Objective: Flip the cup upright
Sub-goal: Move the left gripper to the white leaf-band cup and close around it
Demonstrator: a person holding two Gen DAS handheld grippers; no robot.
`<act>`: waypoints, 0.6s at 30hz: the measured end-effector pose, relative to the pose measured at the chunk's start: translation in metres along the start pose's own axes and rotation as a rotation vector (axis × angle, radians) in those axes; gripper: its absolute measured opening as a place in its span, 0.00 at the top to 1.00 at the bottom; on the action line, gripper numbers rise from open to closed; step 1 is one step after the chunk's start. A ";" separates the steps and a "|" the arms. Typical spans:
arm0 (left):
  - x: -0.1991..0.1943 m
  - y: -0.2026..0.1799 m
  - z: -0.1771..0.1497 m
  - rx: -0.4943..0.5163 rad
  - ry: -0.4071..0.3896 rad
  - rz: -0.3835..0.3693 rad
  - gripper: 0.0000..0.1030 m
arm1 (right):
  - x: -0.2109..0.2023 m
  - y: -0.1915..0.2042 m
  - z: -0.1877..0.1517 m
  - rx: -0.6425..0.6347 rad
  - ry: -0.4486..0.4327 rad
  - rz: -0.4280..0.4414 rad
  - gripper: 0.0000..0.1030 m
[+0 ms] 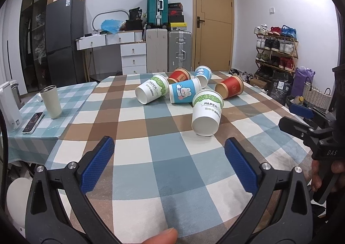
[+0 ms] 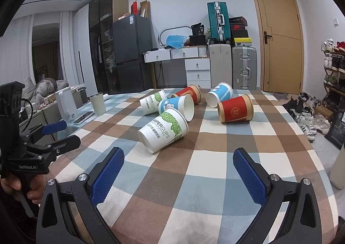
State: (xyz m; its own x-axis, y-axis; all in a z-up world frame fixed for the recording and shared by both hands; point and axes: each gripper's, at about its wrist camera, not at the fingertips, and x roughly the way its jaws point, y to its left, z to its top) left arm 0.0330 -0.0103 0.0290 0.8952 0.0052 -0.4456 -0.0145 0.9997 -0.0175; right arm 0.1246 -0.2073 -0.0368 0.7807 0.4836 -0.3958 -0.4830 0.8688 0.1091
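Observation:
Several paper cups lie on their sides on the checked tablecloth (image 1: 133, 127). The nearest is a white and green cup (image 1: 206, 112), base toward me; it also shows in the right wrist view (image 2: 163, 133). Behind it lie a second white and green cup (image 1: 152, 91), a blue rabbit cup (image 1: 185, 93), a second blue cup (image 1: 202, 73) and two red cups (image 1: 229, 86) (image 1: 179, 75). My left gripper (image 1: 169, 165) is open and empty above the cloth, short of the cups. My right gripper (image 2: 179, 176) is open and empty, also short of them.
A cream tumbler (image 1: 51, 101), a phone (image 1: 32, 122) and a white kettle (image 1: 8, 108) stand on the side table at left. The right gripper shows at the right edge of the left wrist view (image 1: 301, 123). Suitcases, drawers and a shoe rack stand behind the table.

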 end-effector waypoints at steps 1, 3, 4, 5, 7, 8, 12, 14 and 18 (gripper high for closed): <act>0.002 -0.001 0.002 -0.003 0.009 -0.007 0.01 | 0.002 -0.001 0.002 0.000 0.005 -0.007 0.00; 0.007 -0.001 0.006 -0.006 0.014 -0.010 0.01 | 0.007 -0.003 0.004 0.000 0.019 -0.014 0.00; 0.009 -0.001 0.008 -0.006 0.019 -0.006 0.01 | 0.011 -0.004 0.005 0.003 0.028 -0.013 0.00; 0.013 -0.002 0.010 -0.005 0.027 -0.004 0.01 | 0.013 -0.005 0.006 0.005 0.033 -0.010 0.00; 0.022 -0.004 0.014 -0.004 0.051 -0.010 0.01 | 0.016 -0.008 0.007 0.016 0.038 -0.009 0.00; 0.026 -0.004 0.016 -0.001 0.063 -0.014 0.01 | 0.019 -0.011 0.008 0.020 0.045 -0.007 0.00; 0.047 -0.011 0.021 0.036 0.115 -0.021 0.01 | 0.028 -0.020 0.007 0.050 0.077 -0.014 0.00; 0.058 -0.014 0.024 0.052 0.147 -0.020 0.01 | 0.033 -0.026 0.006 0.066 0.098 -0.021 0.00; 0.081 -0.022 0.031 0.077 0.196 -0.038 0.01 | 0.038 -0.036 0.004 0.102 0.138 -0.033 0.00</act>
State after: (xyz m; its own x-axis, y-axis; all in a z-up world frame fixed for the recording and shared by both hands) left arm 0.1195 -0.0312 0.0215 0.7905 -0.0296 -0.6117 0.0588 0.9979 0.0277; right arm 0.1737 -0.2198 -0.0523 0.7301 0.4419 -0.5212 -0.4101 0.8935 0.1830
